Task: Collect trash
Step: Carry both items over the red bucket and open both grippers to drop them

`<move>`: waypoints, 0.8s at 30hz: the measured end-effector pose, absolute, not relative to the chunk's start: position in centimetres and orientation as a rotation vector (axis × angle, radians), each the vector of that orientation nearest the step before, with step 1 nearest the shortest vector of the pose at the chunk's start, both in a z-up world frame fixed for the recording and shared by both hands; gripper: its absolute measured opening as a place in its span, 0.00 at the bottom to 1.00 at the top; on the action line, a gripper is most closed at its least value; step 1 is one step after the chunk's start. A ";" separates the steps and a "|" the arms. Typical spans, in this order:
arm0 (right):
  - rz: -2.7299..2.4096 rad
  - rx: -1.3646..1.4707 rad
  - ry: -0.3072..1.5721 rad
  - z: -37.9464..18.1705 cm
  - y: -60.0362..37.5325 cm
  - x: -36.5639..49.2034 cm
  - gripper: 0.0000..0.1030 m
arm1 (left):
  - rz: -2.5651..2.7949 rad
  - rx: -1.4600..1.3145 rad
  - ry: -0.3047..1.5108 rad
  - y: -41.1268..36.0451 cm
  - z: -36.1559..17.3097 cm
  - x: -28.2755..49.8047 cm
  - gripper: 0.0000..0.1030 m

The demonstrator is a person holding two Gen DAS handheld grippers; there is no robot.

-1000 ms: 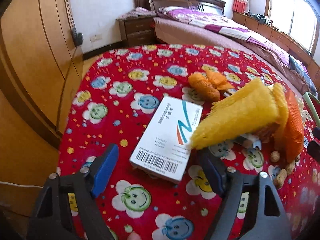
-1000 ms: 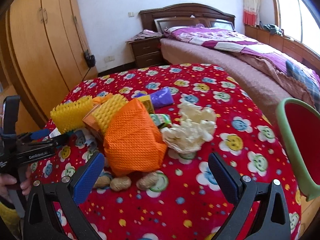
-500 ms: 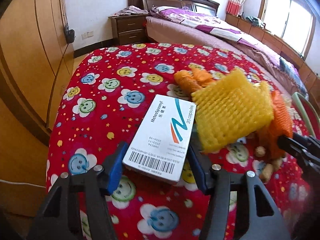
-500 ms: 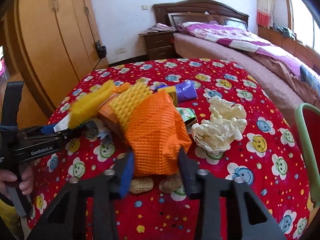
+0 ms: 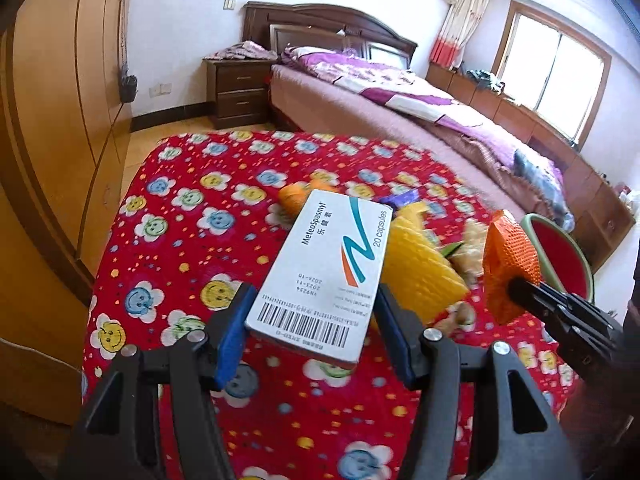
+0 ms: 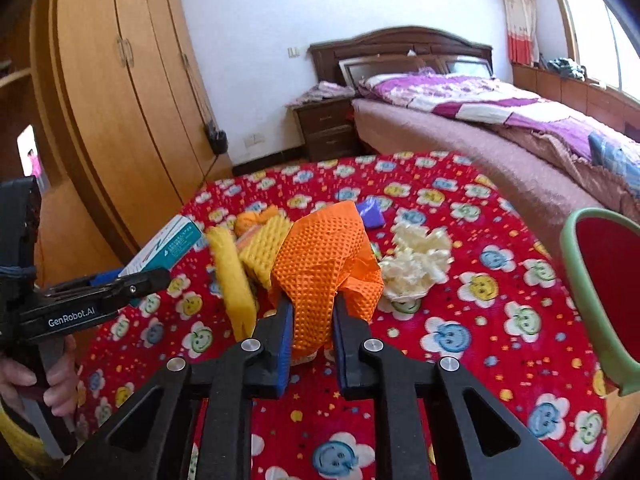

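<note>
Cardboard is what the left claw [image 5: 312,334] holds in its own view: a flat white medicine box [image 5: 326,270], pinched across its width at the barcode end and lifted clear of the counter [image 5: 192,208], its far end pointing forward and up. I judge it light and fairly stiff, likely empty, so a firm squeeze could dent the sides; holding it by the narrow side faces, as here, looks sound. It carries a teal and orange swoosh and the words "20 capsules". Beyond it, ahead and right of the claw, a yellow foam sheet [image 5: 416,272] lies in the pile. Farther right, the right claw's fingers grip an orange foam net [image 5: 510,264], with the bin [image 5: 560,256], green-rimmed and red inside, just behind it.

Seen from the right wrist, the right claw [image 6: 308,330] is narrowed onto the orange foam net [image 6: 324,264], which bunches between the blue pads and stands up in front of them. It looks very light, soft and springy; it will crush easily and could slip out if only a thin edge is caught, so a pinch through the gathered middle suits it. Left of this claw are the yellow foam sheet [image 6: 234,280] and the box [image 6: 168,246] in the left claw. Ahead to the right lies a white crumpled wad [image 6: 416,256], and the bin [image 6: 592,296] waits at the far right, off the counter edge.
</note>
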State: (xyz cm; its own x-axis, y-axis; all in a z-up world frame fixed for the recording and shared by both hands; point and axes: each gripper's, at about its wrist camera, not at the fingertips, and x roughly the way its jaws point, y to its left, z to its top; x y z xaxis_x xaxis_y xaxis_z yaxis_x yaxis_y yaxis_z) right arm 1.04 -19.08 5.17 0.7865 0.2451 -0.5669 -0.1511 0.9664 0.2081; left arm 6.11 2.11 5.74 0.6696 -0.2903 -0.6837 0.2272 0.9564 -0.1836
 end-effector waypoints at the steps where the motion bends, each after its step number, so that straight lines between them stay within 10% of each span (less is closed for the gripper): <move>1: 0.212 0.159 0.621 5.5 -19.3 0.6 0.17 | -0.297 -0.082 0.777 1.7 6.1 5.9 0.59; 24: -0.064 0.237 0.504 8.9 -31.4 -4.7 0.17 | -0.549 0.027 0.744 -14.6 9.5 6.1 0.59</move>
State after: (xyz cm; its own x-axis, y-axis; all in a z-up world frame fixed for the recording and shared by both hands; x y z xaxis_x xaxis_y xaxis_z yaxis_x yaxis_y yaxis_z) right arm -4.74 -31.42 8.87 0.8745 -0.0026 -0.4851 0.1188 0.9707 0.2089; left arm 6.09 -14.58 9.54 0.6022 -0.4647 -0.6491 0.4837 0.8593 -0.1665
